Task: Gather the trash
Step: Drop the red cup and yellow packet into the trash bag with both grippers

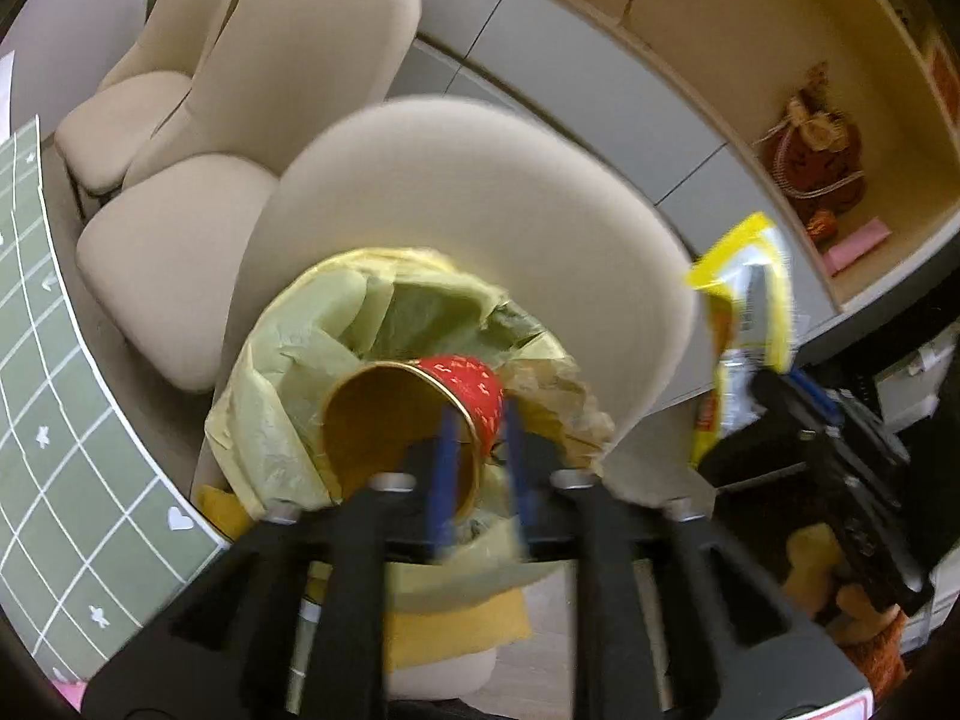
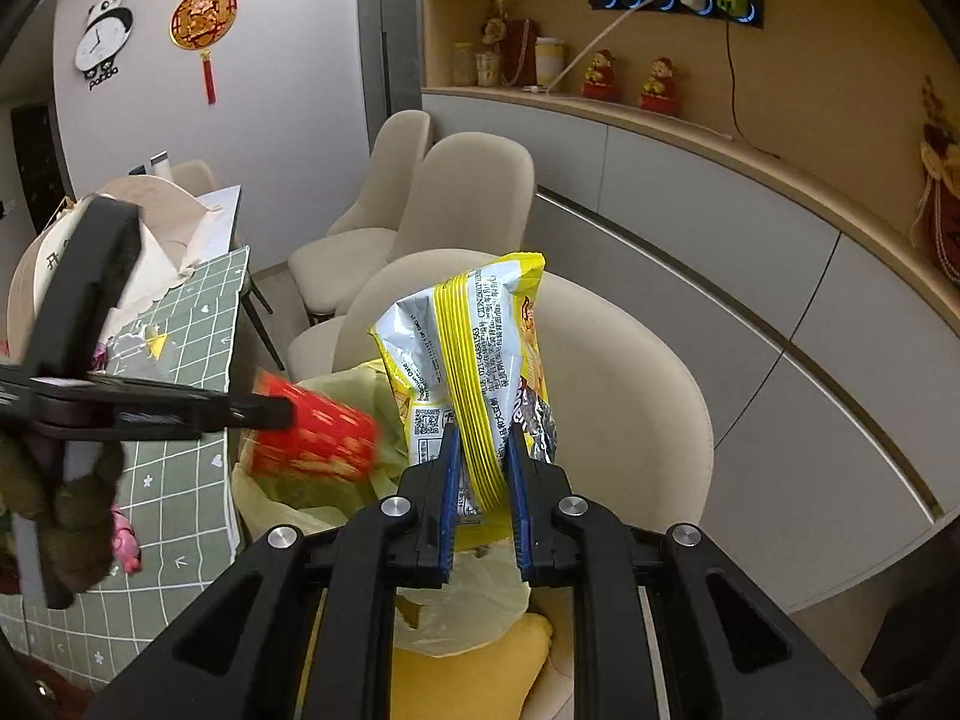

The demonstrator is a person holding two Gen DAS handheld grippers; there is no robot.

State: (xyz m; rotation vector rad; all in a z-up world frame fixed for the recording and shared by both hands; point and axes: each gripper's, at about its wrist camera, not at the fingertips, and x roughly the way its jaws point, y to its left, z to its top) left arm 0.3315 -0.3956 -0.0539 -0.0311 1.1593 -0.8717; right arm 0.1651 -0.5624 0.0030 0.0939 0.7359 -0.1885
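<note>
My left gripper (image 1: 480, 420) is shut on the rim of a red paper cup (image 1: 414, 414) with a gold inside, held on its side over the bin lined with a yellow-green bag (image 1: 282, 372). In the right wrist view the same cup (image 2: 312, 438) hangs over the bag (image 2: 336, 480), with the left gripper (image 2: 270, 411) coming in from the left. My right gripper (image 2: 483, 444) is shut on a yellow and silver snack wrapper (image 2: 474, 354), held upright just right of the bin. The wrapper also shows in the left wrist view (image 1: 744, 324).
The bin sits on a beige chair (image 2: 624, 396); more beige chairs (image 2: 456, 204) stand behind it. A table with a green checked cloth (image 2: 186, 372) is to the left, with shiny trash (image 2: 135, 348) on it. Grey cabinets (image 2: 750, 276) and shelves run along the right.
</note>
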